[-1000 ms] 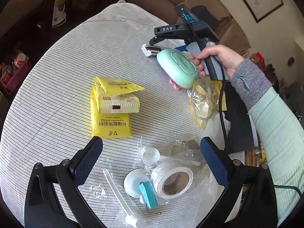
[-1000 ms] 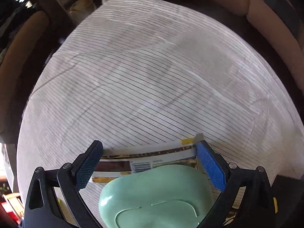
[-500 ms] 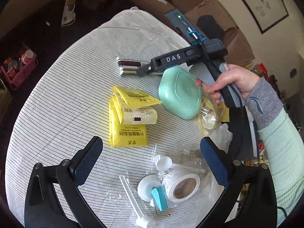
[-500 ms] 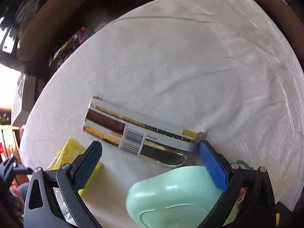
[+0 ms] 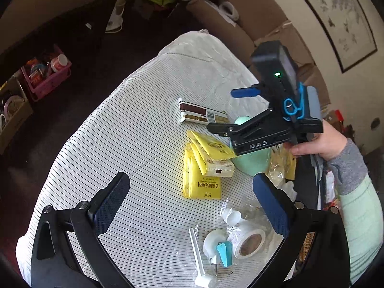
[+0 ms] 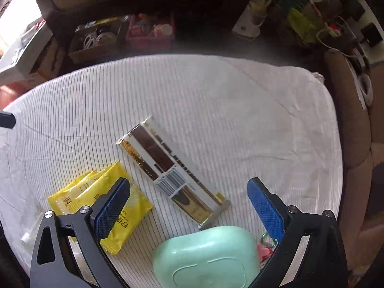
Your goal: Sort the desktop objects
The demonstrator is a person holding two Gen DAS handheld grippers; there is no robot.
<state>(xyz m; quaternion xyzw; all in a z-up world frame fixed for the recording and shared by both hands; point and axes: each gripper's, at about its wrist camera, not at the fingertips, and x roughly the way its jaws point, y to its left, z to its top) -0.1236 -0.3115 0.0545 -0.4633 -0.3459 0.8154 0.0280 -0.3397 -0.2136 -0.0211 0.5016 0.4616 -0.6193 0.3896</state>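
Worktop (image 5: 124, 129) w/ white striped cloth has open room across its far and left parts, up to the rounded edges; objects crowd the near-right. Left gripper (image 5: 192, 201) hovers above the cloth, jaws wide, holding nothing. Right gripper (image 6: 189, 206) also has jaws wide, nothing between the pads; mint-green rounded plastic case (image 6: 206, 256) lies on the cloth below it, whether touching the gripper frame can't tell. Long white-and-brown barcoded box (image 6: 168, 168) lies just beyond the case, yellow sachet packs (image 5: 204, 165) beside it. Case mostly hidden by the right gripper in left view. Clear-bagged white tape roll (image 5: 248, 242) near the edge, contents hard to make out.
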